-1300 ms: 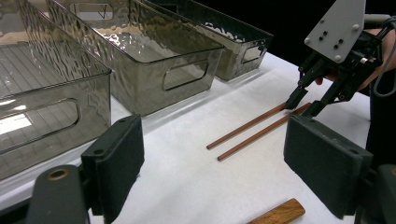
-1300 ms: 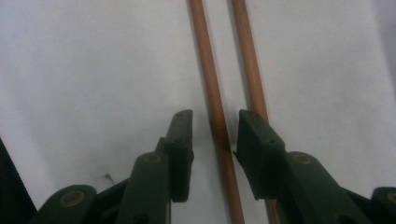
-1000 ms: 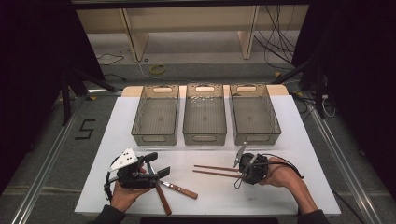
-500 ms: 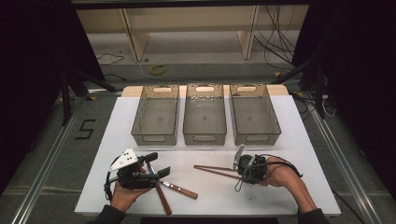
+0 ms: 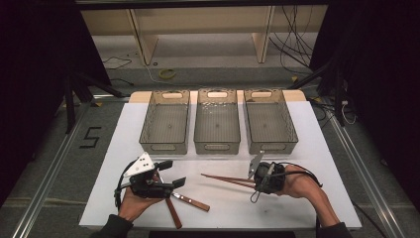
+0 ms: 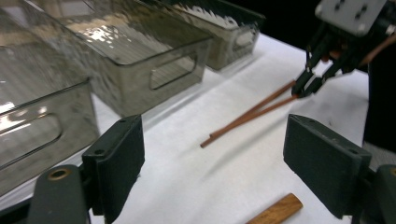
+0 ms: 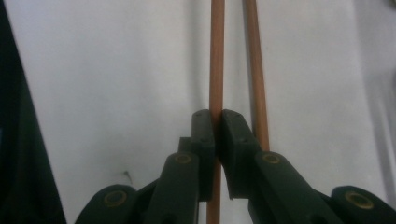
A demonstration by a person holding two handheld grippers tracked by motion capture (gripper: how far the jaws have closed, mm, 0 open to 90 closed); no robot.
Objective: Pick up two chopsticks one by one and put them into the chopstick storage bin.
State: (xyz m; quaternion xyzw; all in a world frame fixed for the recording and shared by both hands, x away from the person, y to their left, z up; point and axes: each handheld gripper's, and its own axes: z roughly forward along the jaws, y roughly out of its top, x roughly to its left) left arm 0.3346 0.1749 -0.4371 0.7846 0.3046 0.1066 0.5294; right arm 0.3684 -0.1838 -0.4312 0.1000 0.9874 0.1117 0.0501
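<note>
Two thin brown chopsticks (image 5: pixel 225 179) lie side by side on the white table, in front of the bins. My right gripper (image 5: pixel 256 183) is shut on the near end of one chopstick (image 7: pixel 216 56); the other chopstick (image 7: pixel 254 70) lies just beside its jaws, outside them. The left gripper view shows the same chopsticks (image 6: pixel 252 114) and the right gripper (image 6: pixel 306 86) pinching them at their far end. My left gripper (image 5: pixel 172 173) stands open at the front left with nothing between its jaws (image 6: pixel 219 158).
Three empty smoky plastic bins (image 5: pixel 161 147) (image 5: pixel 217 147) (image 5: pixel 271 146) stand in a row across the middle of the table. Two wooden-handled utensils (image 5: pixel 190 202) (image 5: pixel 173 213) lie under and just right of the left gripper. The table's front edge is close to both hands.
</note>
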